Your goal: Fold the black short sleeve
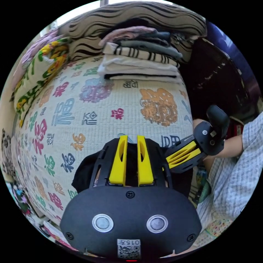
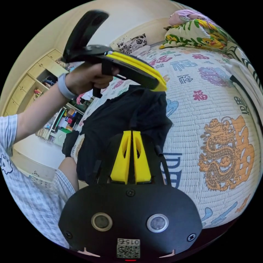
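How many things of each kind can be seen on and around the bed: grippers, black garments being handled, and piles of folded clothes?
Grippers: 2, the left gripper and the right gripper.
Black short sleeve: 1, bunched at the bed's edge.
Pile of folded clothes: 1, at the far end of the bed.
Total: 4.

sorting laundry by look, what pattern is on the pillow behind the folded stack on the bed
Wavy black and cream stripes, zebra-like, on the pillow behind the folded stack; the left gripper view shows it best.
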The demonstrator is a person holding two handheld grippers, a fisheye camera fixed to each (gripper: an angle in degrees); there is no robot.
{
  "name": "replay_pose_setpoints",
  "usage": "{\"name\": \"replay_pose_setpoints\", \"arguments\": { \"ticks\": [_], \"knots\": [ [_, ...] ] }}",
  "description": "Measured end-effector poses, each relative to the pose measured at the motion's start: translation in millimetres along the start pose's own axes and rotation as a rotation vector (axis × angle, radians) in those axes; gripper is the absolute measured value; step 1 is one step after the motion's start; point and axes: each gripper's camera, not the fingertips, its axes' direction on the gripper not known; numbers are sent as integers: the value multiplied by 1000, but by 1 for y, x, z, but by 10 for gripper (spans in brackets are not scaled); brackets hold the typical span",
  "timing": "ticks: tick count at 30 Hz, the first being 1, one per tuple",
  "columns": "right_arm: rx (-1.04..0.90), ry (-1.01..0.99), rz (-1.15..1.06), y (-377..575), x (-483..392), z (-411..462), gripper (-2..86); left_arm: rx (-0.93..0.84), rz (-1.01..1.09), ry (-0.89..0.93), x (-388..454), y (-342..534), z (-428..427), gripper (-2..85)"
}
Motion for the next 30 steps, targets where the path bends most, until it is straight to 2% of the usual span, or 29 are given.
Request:
{"name": "replay_pose_setpoints", "arguments": {
  "ticks": [4, 6, 9, 13, 17, 21, 23, 26, 30],
  "knots": [
    [-2, 59, -10, 8, -10, -5, -1, -260, 66, 47, 15, -19, 42, 86],
    [-6, 36, -10, 11, -10, -9, 0, -301, 60, -18, 17, -17, 53, 85],
    [-17, 21, 17, 16, -5, -16, 2, -275, 51, -101, 15, -13, 58, 29],
    [33, 36, 70, 21, 4, -33, 15, -118, -89, 58, -19, -19, 29, 7],
    [145, 124, 124, 12, 20, -63, 76, 24, -177, 220, -59, -41, 9, -3],
    [257, 126, 192, -7, 52, -94, 71, 26, -189, 240, -80, -69, 21, -5],
    [228, 77, 187, -19, 69, -96, 42, -34, -176, 266, -89, -87, 44, -2],
    [145, 35, 264, -27, 95, -98, 8, -131, -135, 144, -94, -103, 62, 10],
    [182, 33, 371, -4, 116, -117, -2, -29, -149, 163, -105, -108, 46, 42]
  ]
}}
